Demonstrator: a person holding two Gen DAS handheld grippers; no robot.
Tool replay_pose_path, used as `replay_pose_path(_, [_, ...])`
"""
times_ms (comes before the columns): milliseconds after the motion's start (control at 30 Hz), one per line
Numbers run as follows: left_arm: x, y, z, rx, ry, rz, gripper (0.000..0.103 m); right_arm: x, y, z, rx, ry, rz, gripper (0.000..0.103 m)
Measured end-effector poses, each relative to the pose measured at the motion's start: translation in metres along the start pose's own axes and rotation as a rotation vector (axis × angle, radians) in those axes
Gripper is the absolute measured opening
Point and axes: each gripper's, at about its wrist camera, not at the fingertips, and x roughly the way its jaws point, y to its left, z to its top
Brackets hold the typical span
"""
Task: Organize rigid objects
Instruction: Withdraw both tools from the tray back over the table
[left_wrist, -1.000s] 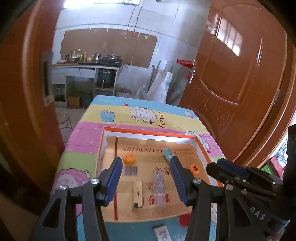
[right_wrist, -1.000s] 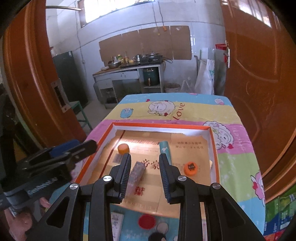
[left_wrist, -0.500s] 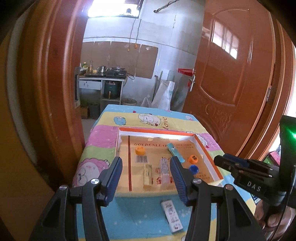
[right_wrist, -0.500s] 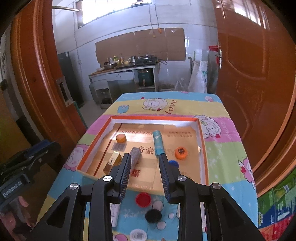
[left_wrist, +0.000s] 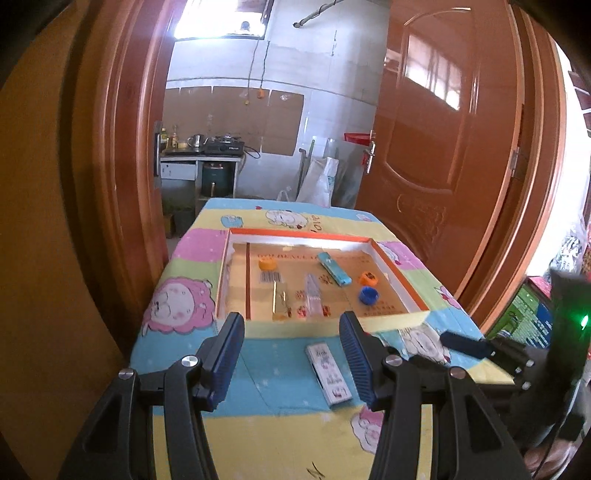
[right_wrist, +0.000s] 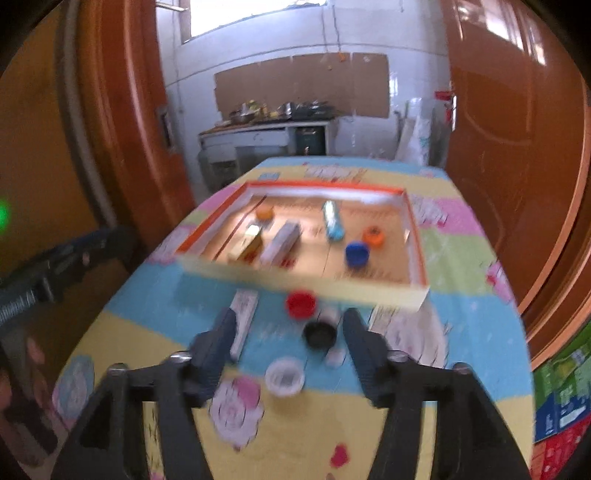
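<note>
Both grippers were drawn back from the box (right_wrist: 416, 254); loose pieces are now seen. The left gripper (left_wrist: 291, 354) is held wide, empty; the right gripper (right_wrist: 288, 343), opening, empty, frames the black cap (right_wrist: 319, 334), probably the next pick.

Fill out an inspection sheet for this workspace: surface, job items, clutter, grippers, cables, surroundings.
Surface: table under a cartoon-print cloth.
Job's things: shallow tray holds an orange cap, a second orange cap, a blue cap, a teal box, a clear box and a tan box. Outside it: white box, red cap, black cap, white cap.
Clutter: nothing seen.
Grippers: left gripper open, empty; right gripper opening, nothing gripped.
Cables: cords on the back wall.
Surroundings: wooden doors, kitchen counter.
</note>
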Motion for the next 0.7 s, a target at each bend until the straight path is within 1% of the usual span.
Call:
replay_pose_path(100, [-0.001,-0.002,-0.008,-0.004,0.012,-0.016,0.053,0.007,0.002,-0.020,-0.011,0.035,-0.021,0.063])
replay_pose_path(233, [-0.002,0.000,-0.018,-0.022,0.023,-0.035,0.053,0.019,0.005,-0.037,-0.026,0.086,-0.040,0.063])
replay_pose_path(433, [-0.004,0.007,-0.027,-0.038,0.025,-0.019,0.053,0.033,0.006,-0.042,-0.029,0.113,-0.037,0.063])
replay_pose_path(667, [0.001,0.016,-0.032,-0.047,0.045,-0.007,0.053,0.051,0.012,-0.039,-0.035,0.165,-0.054,0.063])
replay_pose_path(700, [0.002,0.016,-0.033,-0.047,0.049,-0.008,0.053,0.054,0.013,-0.038,-0.036,0.174,-0.065,0.060])
